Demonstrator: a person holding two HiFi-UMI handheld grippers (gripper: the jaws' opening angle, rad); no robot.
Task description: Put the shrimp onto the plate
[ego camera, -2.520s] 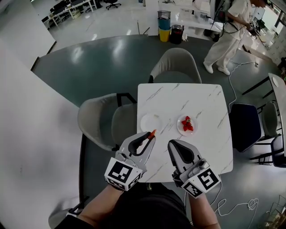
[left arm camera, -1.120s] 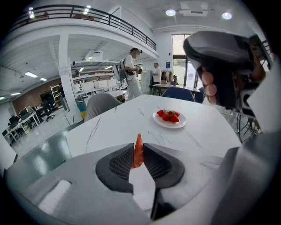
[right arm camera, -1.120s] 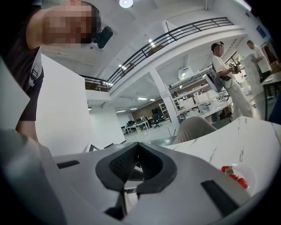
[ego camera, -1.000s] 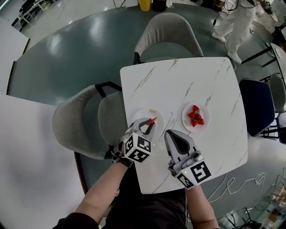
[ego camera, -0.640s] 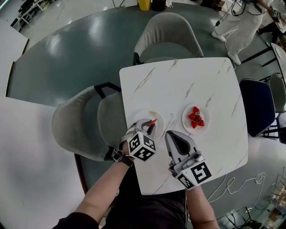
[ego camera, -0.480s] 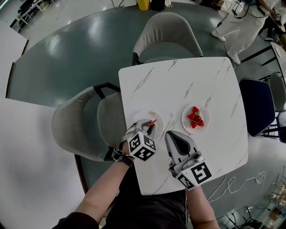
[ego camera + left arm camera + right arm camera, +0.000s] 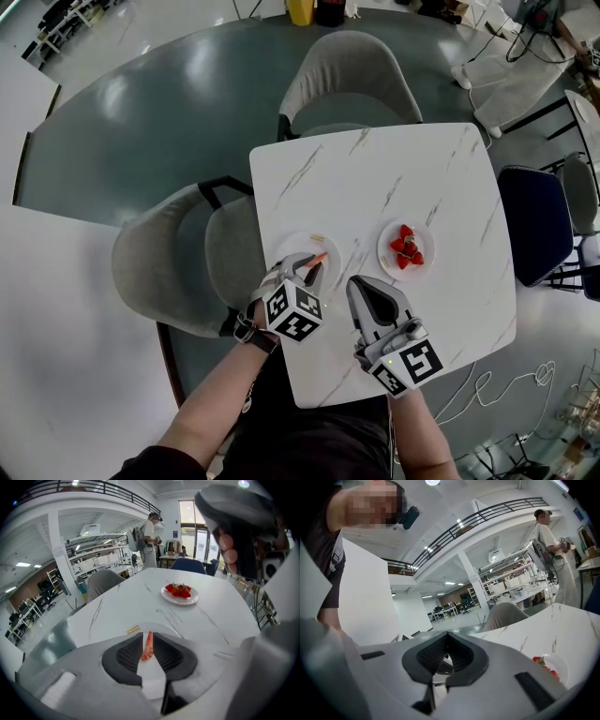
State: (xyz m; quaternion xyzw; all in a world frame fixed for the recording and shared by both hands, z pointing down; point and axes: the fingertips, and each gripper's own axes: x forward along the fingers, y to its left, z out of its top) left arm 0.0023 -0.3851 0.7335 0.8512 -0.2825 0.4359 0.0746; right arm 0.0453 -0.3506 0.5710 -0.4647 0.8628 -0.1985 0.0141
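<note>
— Head view first: where is the shrimp (image 7: 317, 258)?

— Pinched at the tip of the left tongs (image 7: 314, 265), over the white plate (image 7: 336, 251) near the left edge of the bench (image 7: 375, 178). Its orange end pokes out past the tips, toward the middle of the plate. I cannot tell whether it touches the plate.

— And the right tongs (image 7: 356, 284)?

— Just beside the left pair, over bare bench top, tips together, pointing toward a second plate (image 7: 384, 255) that holds strawberries (image 7: 405, 248). Two grey chairs stand at the bench, one at the far side (image 7: 347, 80) and one at the left (image 7: 178, 272).

— Now the left gripper view.

— The left tongs (image 7: 148, 641) are clenched on the shrimp (image 7: 148, 645). It stands nearly upright between the two ribbed black pads, gripped along its sides, with its upper end level with the pad tips. The plate (image 7: 145, 626) shows directly beyond the tips, with a small yellow label (image 7: 133, 630) lying on it to the left. The strawberries (image 7: 178, 591) sit on their plate (image 7: 180, 601) farther across the bench, well apart from the shrimp.

— And the right gripper view?

— The right tongs (image 7: 446, 641) are closed, the pads meeting at the tip with nothing held between them. The strawberries (image 7: 543, 665) lie low at the right on the bench (image 7: 562, 630).
</note>
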